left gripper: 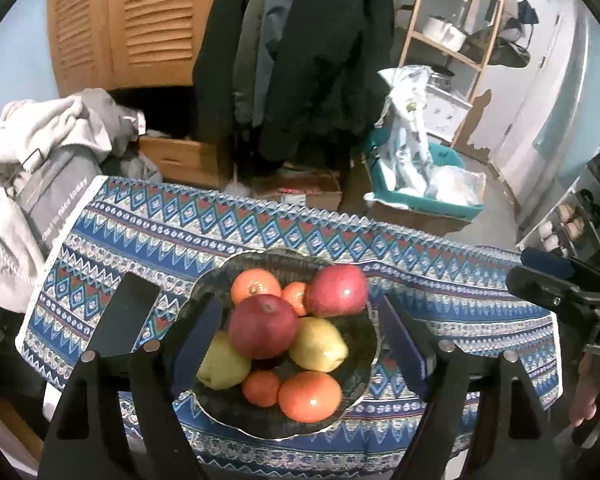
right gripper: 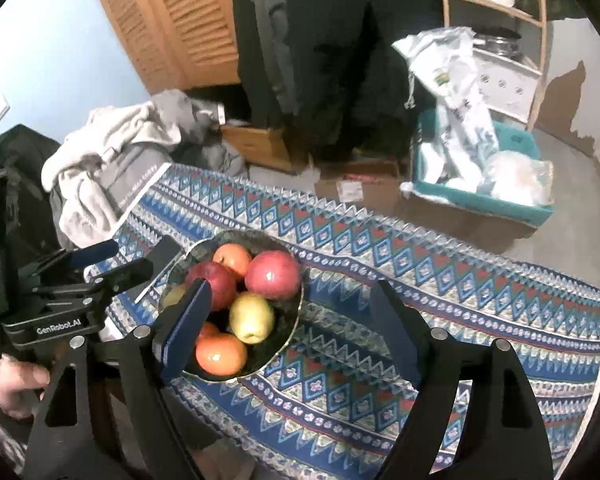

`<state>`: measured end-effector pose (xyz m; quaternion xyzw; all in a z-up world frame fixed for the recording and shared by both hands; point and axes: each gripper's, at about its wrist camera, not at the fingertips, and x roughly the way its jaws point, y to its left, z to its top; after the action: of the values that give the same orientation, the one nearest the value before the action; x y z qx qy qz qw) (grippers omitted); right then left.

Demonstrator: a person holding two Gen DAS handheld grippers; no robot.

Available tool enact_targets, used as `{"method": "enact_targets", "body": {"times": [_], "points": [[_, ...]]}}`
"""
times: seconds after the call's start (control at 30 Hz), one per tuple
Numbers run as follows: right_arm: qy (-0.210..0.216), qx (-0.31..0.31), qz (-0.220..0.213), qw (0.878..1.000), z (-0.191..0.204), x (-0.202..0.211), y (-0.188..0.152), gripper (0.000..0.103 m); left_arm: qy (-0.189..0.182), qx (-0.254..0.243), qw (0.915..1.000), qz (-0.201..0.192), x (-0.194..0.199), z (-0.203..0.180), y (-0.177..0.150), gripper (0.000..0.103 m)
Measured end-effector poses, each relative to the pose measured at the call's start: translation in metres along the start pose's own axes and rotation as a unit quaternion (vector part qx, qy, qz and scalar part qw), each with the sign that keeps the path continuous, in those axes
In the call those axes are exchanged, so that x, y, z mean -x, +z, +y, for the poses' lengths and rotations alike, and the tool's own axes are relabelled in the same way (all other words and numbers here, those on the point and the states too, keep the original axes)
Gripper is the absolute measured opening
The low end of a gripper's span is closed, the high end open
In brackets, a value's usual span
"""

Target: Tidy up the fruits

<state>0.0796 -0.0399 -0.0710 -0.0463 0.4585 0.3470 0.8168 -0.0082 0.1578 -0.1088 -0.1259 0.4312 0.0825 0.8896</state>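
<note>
Basically both tools up over the counter (left gripper: 480, 280), which is covered w/ a blue patterned cloth (right gripper: 380, 280). Dark plate (left gripper: 364, 360) sits on the cloth, all fruit piled on it. Left wrist view: red apple (left gripper: 262, 328) on top near centre of the pile, 2nd red apple (left gripper: 336, 290) behind it to the right, both touching a small orange (left gripper: 296, 294) between them; bigger orange (left gripper: 256, 284) at back left. Yellow-green pear (left gripper: 318, 344) right of front apple, another pear (left gripper: 222, 364) at left partly hidden by the tool finger. Two more oranges at plate front: small one (left gripper: 261, 388) and large one (left gripper: 310, 396), side by side. Left tool (left gripper: 302, 332) jaws spread wide, nothing pinched; fruit pile shows between the fingers but pads not touching any of it. Right tool (right gripper: 300, 320) also spread wide, nothing between pads, cloth visible in the gap; its left finger overlaps plate edge in view, contact can't tell. Right wrist view shows the left tool at left side w/ a person's hand (right gripper: 12, 388) on its grip. Black phone (left gripper: 126, 312) lies flat on the cloth just left of plate. Off the counter: pile of grey/white clothes (left gripper: 32, 152) at left, teal bin (right gripper: 480, 196) w/ bags on floor, dark coats (left gripper: 320, 60) hanging behind.
</note>
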Motion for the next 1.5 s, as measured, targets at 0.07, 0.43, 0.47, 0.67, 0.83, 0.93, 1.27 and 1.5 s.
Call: {"method": "enact_targets", "body": {"times": [0.07,0.43,0.47,0.67,0.83,0.93,1.27,1.5], "points": [[-0.003,0.001,-0.013,1.0,-0.002,0.013,-0.001,0.082,0.001,-0.003,1.0,-0.007,0.006,-0.005,0.001,0.086],[-0.009,0.02,-0.061,0.998,-0.009,0.061,-0.009,0.083,0.009,-0.038,0.9975,-0.059,0.043,-0.035,0.013,0.093],[-0.007,0.018,-0.063,0.998,-0.01,0.063,-0.009,0.083,0.013,-0.04,0.997,-0.064,0.046,-0.037,0.014,0.094],[-0.008,0.014,-0.091,0.996,-0.018,0.088,-0.01,0.083,0.027,-0.042,0.9946,-0.091,0.061,-0.044,0.02,0.101],[-0.024,0.018,-0.104,0.994,-0.026,0.096,-0.012,0.083,0.031,-0.041,0.9938,-0.098,0.065,-0.05,0.022,0.102],[-0.025,0.015,-0.103,0.994,-0.03,0.096,-0.014,0.083,0.036,-0.047,0.9933,-0.099,0.065,-0.056,0.022,0.102],[-0.028,0.014,-0.101,0.994,-0.034,0.099,-0.02,0.083,0.04,-0.065,0.9925,-0.096,0.067,-0.069,0.019,0.102],[-0.031,0.009,-0.1,0.994,-0.037,0.101,-0.022,0.083,0.042,-0.074,0.9917,-0.096,0.067,-0.074,0.018,0.102]]}}
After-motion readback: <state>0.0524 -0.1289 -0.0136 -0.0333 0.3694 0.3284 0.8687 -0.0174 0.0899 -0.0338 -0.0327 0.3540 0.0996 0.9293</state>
